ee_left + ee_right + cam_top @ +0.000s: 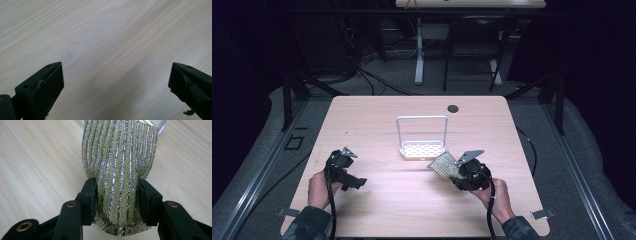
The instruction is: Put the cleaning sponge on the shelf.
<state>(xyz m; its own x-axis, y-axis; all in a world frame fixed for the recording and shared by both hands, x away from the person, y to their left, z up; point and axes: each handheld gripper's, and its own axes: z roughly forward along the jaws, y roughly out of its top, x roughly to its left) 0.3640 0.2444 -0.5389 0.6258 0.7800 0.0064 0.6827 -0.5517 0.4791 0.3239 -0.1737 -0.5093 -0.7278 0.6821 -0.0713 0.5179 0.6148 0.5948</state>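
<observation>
A glittery scouring sponge (120,167) with gold and silver stripes is squeezed between the two black jaws of my right gripper (117,195). In the high view the sponge (443,164) sticks out toward the upper left of the right gripper (457,172), just above the table and near a white rack (422,148). My left gripper (353,183) hovers over the left part of the table, jaws wide apart. Between its fingers (47,85) lies bare wood, and the left gripper (116,75) holds nothing.
The white rack has a perforated base and a tall wire hoop (422,119). A round cable hole (453,108) sits near the far edge of the wooden table (377,120). Beyond the table are dark floor, cables and another desk's legs (419,60).
</observation>
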